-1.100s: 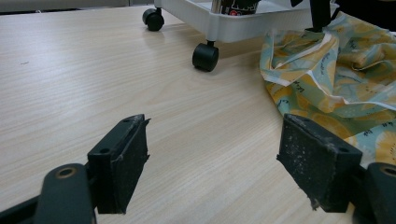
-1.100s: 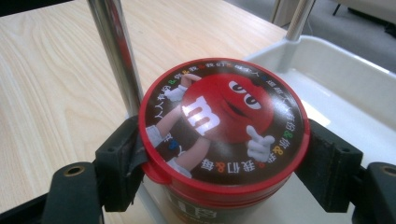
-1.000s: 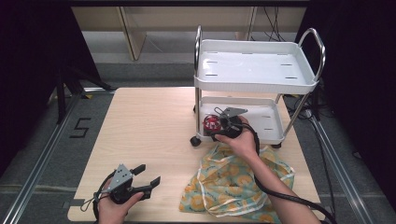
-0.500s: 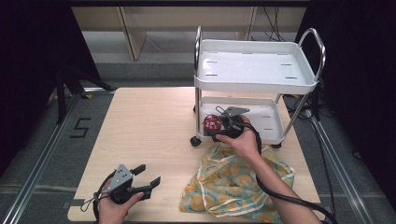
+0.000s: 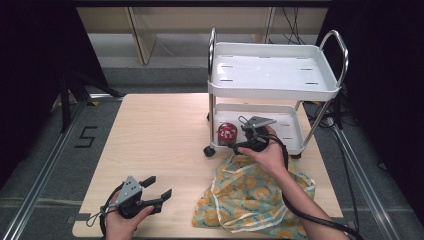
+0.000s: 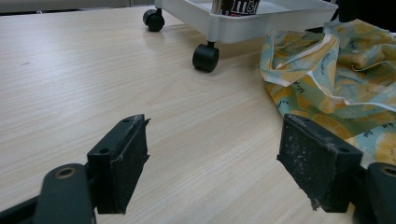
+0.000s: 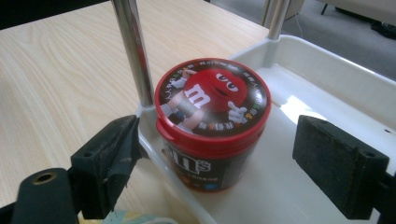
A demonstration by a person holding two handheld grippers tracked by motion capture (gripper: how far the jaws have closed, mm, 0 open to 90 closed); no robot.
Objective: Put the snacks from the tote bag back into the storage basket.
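Two jaws of the right gripper [image 7: 215,172] stand apart around the candy tub [image 7: 213,122], which sits upright on the cart's lower tray [image 7: 308,98] at the table's two o'clock. Rigid, smooth plastic, probably light: grip the sides below the lid. Left gripper [image 6: 212,168] gapes empty.

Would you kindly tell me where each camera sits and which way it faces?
High view: above the person's side, looking forward and down on the table; both forearms and hands show.
Left gripper view: low above the table, facing the cart and cloth; own open jaws show.
Right gripper view: at the cart's lower shelf, facing the candy tub; own open jaws show.
All three share the tub.
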